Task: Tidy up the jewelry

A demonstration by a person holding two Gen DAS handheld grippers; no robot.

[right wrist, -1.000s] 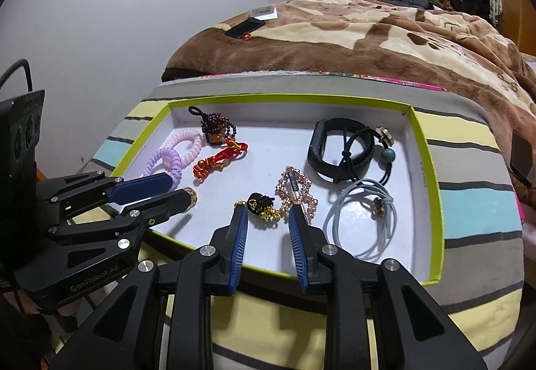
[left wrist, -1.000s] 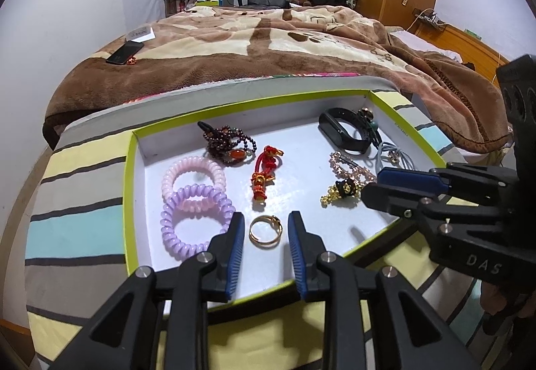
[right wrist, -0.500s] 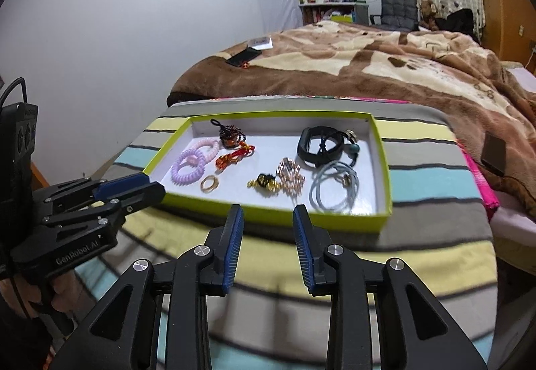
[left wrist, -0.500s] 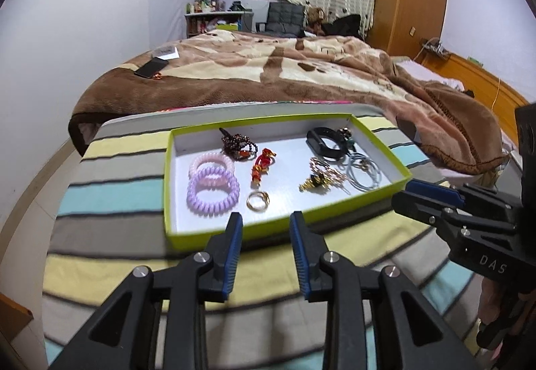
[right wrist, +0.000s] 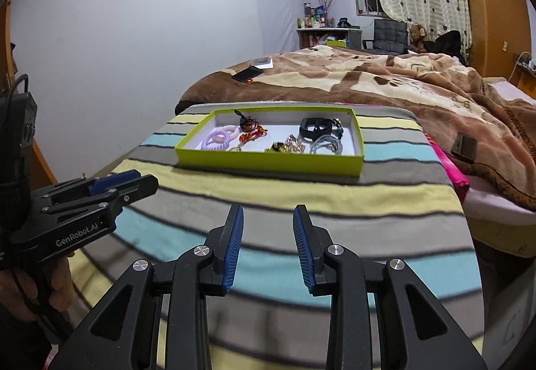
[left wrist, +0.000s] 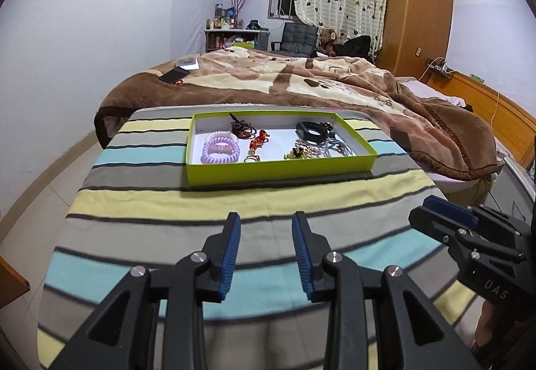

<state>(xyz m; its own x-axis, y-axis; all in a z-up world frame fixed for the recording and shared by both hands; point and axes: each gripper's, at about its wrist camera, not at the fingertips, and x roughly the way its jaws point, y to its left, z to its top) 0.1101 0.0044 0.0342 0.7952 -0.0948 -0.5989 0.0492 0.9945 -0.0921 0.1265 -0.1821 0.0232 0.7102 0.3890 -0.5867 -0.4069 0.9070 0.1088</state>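
Two claws are held back from a lime-green tray (left wrist: 281,170) of jewelry, seen first from the left wrist. The left claw (left wrist: 266,229) is set moderately wide and carries nothing. The tray is found straight ahead of it, well apart, across striped cloth, its long axis running crosswise to the fingers. Inside are seen a purple coil band (left wrist: 221,150) and a pink one at the left, a gold ring (left wrist: 252,158) near the front wall, a red charm (left wrist: 258,139) at centre, and a black wristband (left wrist: 310,130) at the right. The right claw (left wrist: 432,211) is glimpsed at the frame's right edge, empty, its opening not readable from this side.

From the right wrist, the right claw (right wrist: 268,219) is shown parted and empty, with the tray (right wrist: 271,165) ahead and slightly leftward, again broadside. The pale hair ties (right wrist: 326,144) and a gold chain cluster (right wrist: 289,145) are judged nearer this hand. The left claw (right wrist: 140,184) is seen at lower left, apart from the tray.

The bench (right wrist: 385,199) is covered by a cloth of yellow, grey and blue stripes. Behind it, a bed (right wrist: 385,75) under a brown blanket is seen, with a phone (right wrist: 248,73) lying on it, and a curtained window beyond.
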